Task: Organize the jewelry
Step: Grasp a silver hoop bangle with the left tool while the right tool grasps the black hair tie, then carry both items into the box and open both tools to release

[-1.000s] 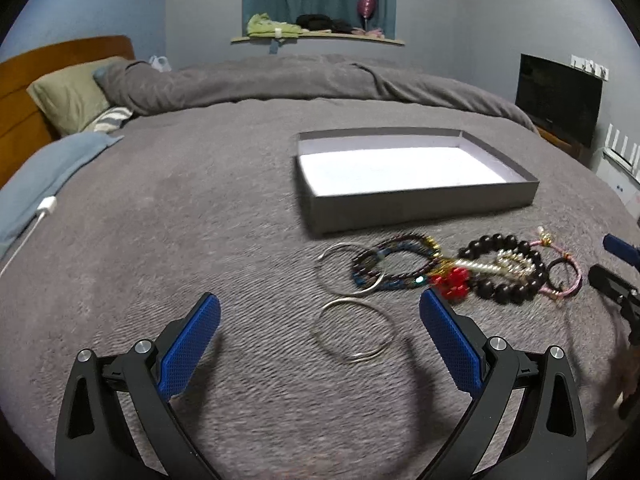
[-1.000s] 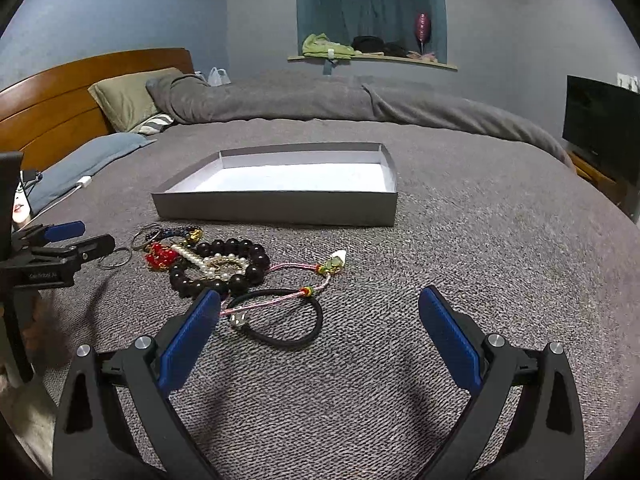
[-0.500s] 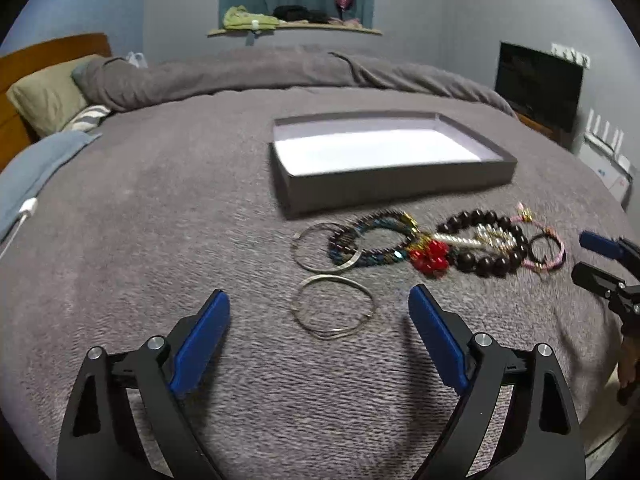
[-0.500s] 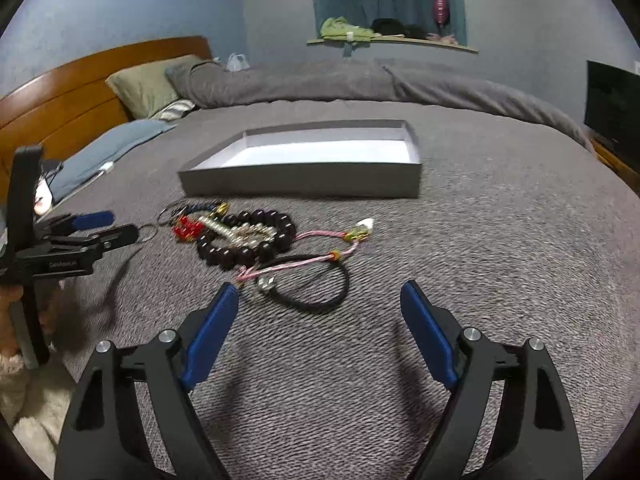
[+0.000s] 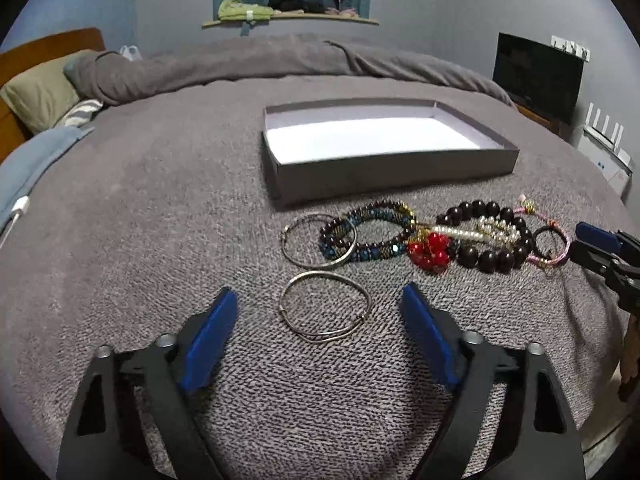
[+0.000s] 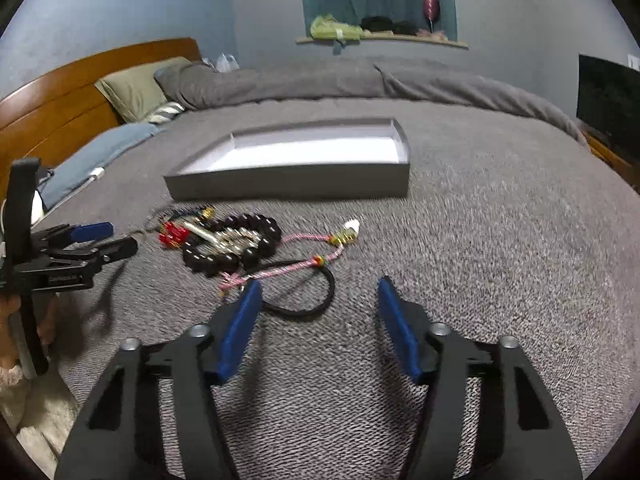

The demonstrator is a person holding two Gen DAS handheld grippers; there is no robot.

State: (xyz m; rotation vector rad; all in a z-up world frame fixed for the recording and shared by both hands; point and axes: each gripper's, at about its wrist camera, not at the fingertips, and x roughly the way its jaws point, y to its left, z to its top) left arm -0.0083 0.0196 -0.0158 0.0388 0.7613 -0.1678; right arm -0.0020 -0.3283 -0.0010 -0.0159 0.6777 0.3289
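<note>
A grey shallow box [image 5: 392, 168] [image 6: 288, 182] with a white floor lies on the grey bed cover. In front of it sits a row of jewelry: two silver bangles [image 5: 324, 312], a blue-and-dark beaded bracelet [image 5: 368, 232], red beads [image 5: 430, 250], a dark wooden bead bracelet [image 5: 486, 236] [image 6: 232, 244], a pink cord bracelet [image 6: 304, 254] and a black cord loop [image 6: 316, 296]. My left gripper [image 5: 320, 304] hangs over the nearer bangle, jaws closing, pads clear of it. My right gripper [image 6: 320, 292] hovers over the black cord loop, jaws closing, nothing pressed between them.
A bunched grey duvet [image 5: 260, 60] and pillows [image 5: 38, 88] lie at the bed's far side by a wooden headboard [image 6: 60, 96]. A dark screen [image 5: 536, 72] stands at the right. A white cable [image 5: 18, 208] lies at the left edge.
Both grippers' jaws have narrowed, the right more than the left. Each view has drawn slightly closer to the jewelry. No piece has moved.
</note>
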